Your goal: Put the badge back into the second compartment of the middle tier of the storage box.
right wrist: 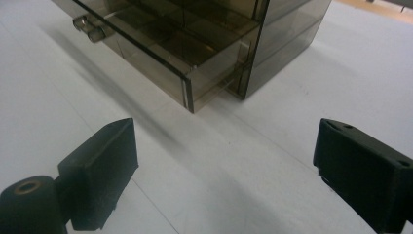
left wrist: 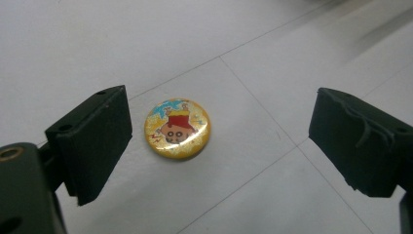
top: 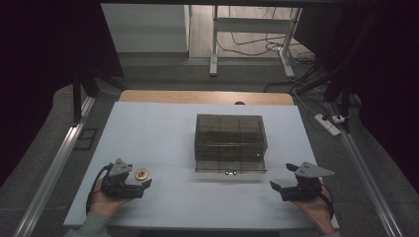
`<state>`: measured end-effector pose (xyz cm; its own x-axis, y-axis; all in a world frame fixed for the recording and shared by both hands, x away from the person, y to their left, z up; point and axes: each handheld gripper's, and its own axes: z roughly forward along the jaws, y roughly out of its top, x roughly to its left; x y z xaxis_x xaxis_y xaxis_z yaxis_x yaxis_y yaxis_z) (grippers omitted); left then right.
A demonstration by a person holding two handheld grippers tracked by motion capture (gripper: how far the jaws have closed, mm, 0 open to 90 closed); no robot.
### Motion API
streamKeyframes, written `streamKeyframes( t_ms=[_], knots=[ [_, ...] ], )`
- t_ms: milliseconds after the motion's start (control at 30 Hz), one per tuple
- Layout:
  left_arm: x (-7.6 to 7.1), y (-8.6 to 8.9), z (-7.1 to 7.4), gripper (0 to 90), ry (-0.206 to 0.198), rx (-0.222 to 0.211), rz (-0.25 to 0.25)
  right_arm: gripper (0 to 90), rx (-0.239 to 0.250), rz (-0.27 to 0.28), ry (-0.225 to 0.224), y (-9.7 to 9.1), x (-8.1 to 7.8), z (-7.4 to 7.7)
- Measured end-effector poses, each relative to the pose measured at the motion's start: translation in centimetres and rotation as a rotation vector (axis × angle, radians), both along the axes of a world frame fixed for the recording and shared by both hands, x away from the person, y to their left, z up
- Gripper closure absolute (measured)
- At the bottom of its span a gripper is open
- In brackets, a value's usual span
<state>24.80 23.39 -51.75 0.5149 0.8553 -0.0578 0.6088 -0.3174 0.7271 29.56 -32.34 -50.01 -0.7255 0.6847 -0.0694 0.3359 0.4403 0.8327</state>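
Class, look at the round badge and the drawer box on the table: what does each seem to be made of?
Badge: probably metal under a glossy printed film, judging by the shine on its domed face; the material is unsure.
Drawer box: smoky see-through plastic, likely acrylic, since its inner dividers show through the walls.

Dim high view, brighter close views (soft shadows, blurred far edges)

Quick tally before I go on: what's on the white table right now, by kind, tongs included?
Round yellow cartoon pin badge: 1
Smoky translucent plastic drawer box, bottom drawer pulled out a little: 1
Black two-jaw tongs: 2, the left tongs and the right tongs, both open and holding nothing
Total: 4
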Motion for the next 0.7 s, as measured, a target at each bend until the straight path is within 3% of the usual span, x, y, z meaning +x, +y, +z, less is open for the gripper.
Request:
streamKeyframes(
  t_ms=[167, 700],
  knots=[
    [-0.03, -0.18, -0.03, 8.4, 0.003, 0.003, -0.005, 8.6, -0.007, 0.0, 0.021, -0.18, 0.22, -0.52],
    [-0.15, -0.35, 0.03, 8.5, -0.002, 0.005, -0.012, 10.6, 0.0, -0.004, 0.005, -0.16, -0.02, -0.47]
  ],
)
